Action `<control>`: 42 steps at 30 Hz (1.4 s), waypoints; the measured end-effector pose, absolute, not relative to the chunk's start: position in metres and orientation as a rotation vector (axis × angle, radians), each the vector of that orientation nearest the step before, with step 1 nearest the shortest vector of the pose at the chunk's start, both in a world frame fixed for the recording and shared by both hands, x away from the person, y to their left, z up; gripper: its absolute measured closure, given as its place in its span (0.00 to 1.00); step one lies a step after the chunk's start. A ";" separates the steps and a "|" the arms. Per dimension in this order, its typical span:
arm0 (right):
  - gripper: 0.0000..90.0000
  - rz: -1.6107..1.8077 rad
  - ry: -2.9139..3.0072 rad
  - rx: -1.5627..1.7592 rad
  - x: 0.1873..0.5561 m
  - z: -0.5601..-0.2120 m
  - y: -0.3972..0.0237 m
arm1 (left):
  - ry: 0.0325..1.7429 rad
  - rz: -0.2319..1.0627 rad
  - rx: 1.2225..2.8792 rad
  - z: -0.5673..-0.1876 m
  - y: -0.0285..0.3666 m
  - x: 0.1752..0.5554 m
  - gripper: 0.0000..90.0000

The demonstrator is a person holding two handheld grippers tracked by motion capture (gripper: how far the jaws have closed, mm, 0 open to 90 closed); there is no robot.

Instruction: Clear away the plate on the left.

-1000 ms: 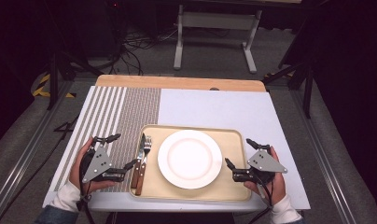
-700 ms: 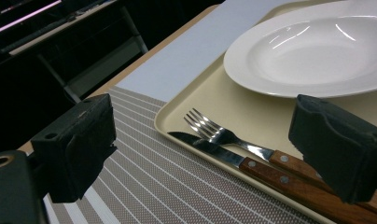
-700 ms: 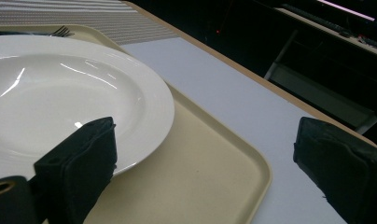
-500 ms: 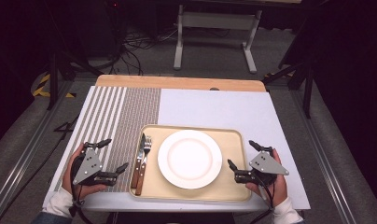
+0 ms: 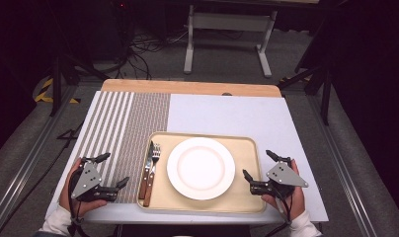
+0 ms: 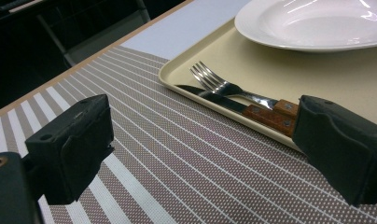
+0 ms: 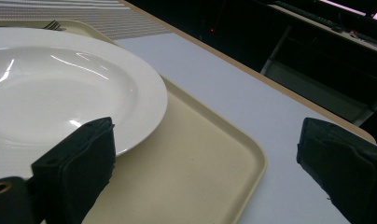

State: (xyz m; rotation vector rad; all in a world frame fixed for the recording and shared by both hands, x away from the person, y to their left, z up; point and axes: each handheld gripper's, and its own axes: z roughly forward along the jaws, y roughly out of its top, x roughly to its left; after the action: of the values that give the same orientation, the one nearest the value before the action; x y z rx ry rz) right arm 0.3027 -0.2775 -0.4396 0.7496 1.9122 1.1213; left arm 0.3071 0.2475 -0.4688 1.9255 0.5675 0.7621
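tan tray (image 5: 247,148) sits between 2 tongs, white plate (image 5: 201,168) at its centre; knife (image 5: 144,173) & fork (image 5: 153,170) lie just right of left gripper (image 5: 113,170), jaws wide. right gripper (image 5: 257,165), also wide, flanks tray's rim. best approach: square up & close evenly.

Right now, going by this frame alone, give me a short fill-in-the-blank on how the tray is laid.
1. The white plate sits on the beige ____.
2. Left of the plate lie a knife and a ____.
3. The left gripper hovers over the striped ____.
4. Both grippers' jaws stand ____.

Missing words: tray; fork; placemat; open
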 end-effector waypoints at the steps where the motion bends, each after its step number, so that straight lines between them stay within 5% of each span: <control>1: 0.06 1.122 1.911 0.747 0.303 -0.440 -0.277 | 0.570 0.762 1.925 -0.469 0.247 0.307 0.07; 42: 0.06 1.107 1.898 0.759 0.303 -0.440 -0.278 | 0.548 0.761 1.946 -0.471 0.243 0.310 0.06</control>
State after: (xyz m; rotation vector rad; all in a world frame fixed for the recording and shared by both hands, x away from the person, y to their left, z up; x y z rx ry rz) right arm 0.3027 -0.2778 -0.4404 0.7590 1.8977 1.1069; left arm 0.3098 0.2425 -0.4708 1.9462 0.5485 0.7608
